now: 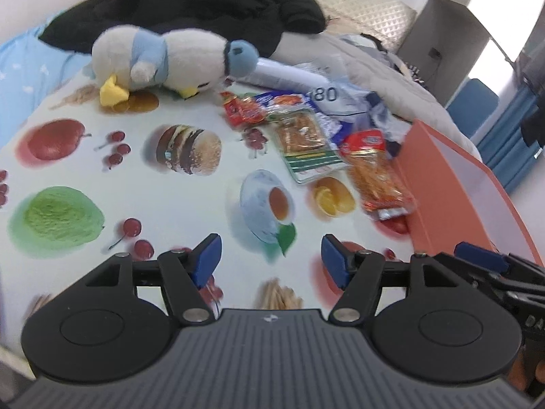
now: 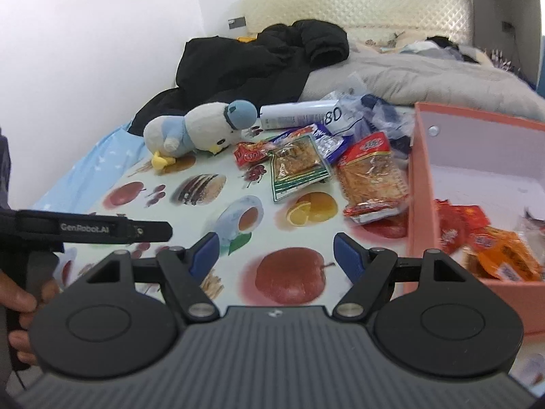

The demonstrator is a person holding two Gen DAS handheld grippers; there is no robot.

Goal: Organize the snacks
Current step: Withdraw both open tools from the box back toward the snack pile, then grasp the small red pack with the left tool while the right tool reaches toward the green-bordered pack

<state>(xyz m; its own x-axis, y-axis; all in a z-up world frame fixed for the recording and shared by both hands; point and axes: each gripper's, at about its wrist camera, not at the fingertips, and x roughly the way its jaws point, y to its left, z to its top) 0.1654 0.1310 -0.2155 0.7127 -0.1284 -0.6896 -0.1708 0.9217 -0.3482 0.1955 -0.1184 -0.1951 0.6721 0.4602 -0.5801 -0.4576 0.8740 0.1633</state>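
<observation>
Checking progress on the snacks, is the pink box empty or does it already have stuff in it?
Partly filled. The right wrist view shows red and orange snack packets inside the pink box; much of its pale floor is bare.

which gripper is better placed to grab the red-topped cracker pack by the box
Right, probably. The right gripper is open and empty beside the box, the cracker pack just ahead. The left gripper, also open, sits further left.

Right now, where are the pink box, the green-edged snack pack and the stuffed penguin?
pink box (image 2: 419, 184), right wrist view, on its outer left wall.
green-edged snack pack (image 2: 295, 167), right wrist view, on the clear middle over the snack.
stuffed penguin (image 1: 190, 58), left wrist view, on its white body.
</observation>
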